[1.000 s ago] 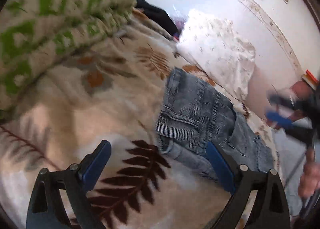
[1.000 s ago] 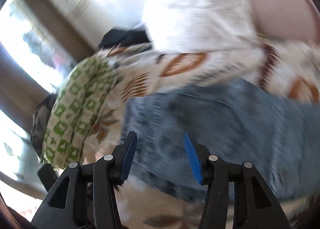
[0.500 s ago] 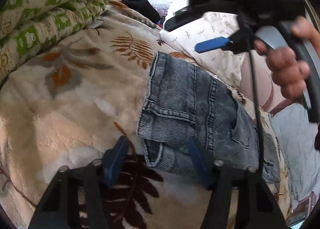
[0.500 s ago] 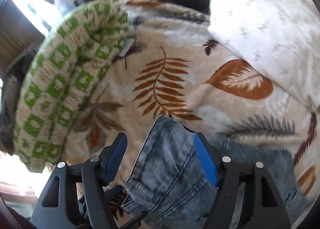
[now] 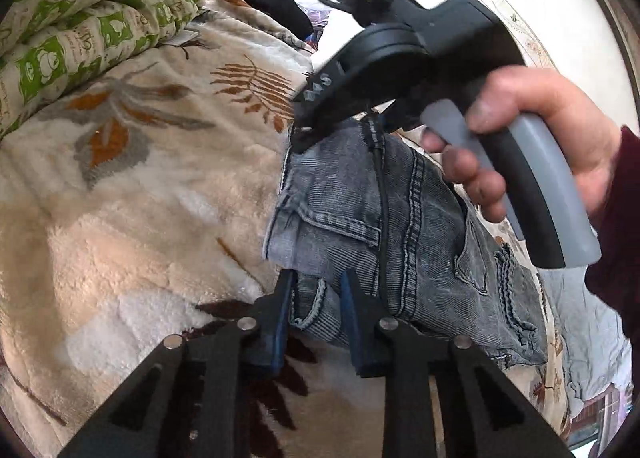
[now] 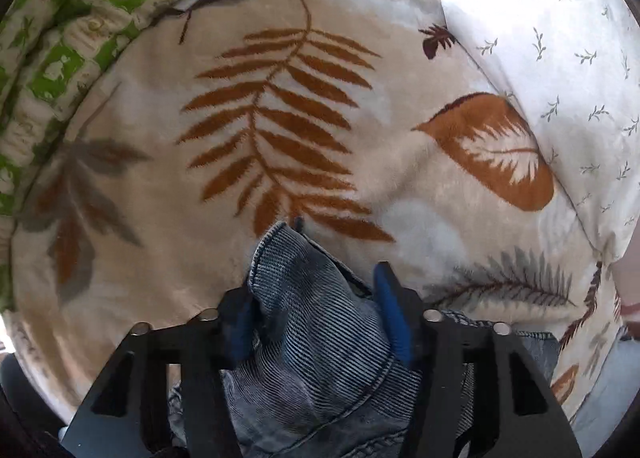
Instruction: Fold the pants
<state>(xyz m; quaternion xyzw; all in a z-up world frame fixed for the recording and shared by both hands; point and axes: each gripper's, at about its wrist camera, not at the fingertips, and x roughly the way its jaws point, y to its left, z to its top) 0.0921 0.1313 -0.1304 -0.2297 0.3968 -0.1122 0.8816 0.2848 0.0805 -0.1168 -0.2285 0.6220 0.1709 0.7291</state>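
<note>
Here the pants [image 5: 384, 234], grey-blue washed denim, lie on a cream blanket [image 5: 140, 209] printed with brown fern leaves. In the left wrist view their long axis runs from the waistband at about ten o'clock down to four o'clock, where the cloth runs out toward the frame's edge; a belt loop and the stitched pocket seams follow that same line.

The left gripper [image 5: 316, 314] is closing on the near waistband corner by the belt loop; its blue pads sit on either side of the denim and press against it. The right gripper [image 6: 316, 314], pointing down at the far waistband corner, is also closing, with a bunched fold of denim [image 6: 312, 306] between its blue pads; the cloth bulges up between them and touches both. A hand [image 5: 532, 137] in a dark red sleeve holds that gripper's grey handle.

A green-and-cream quilt [image 5: 80, 9] sits at eleven o'clock, a white pillow [image 6: 560, 57] with small sprigs at two o'clock in the right wrist view. White marks on the right gripper's body are too blurred to read.
</note>
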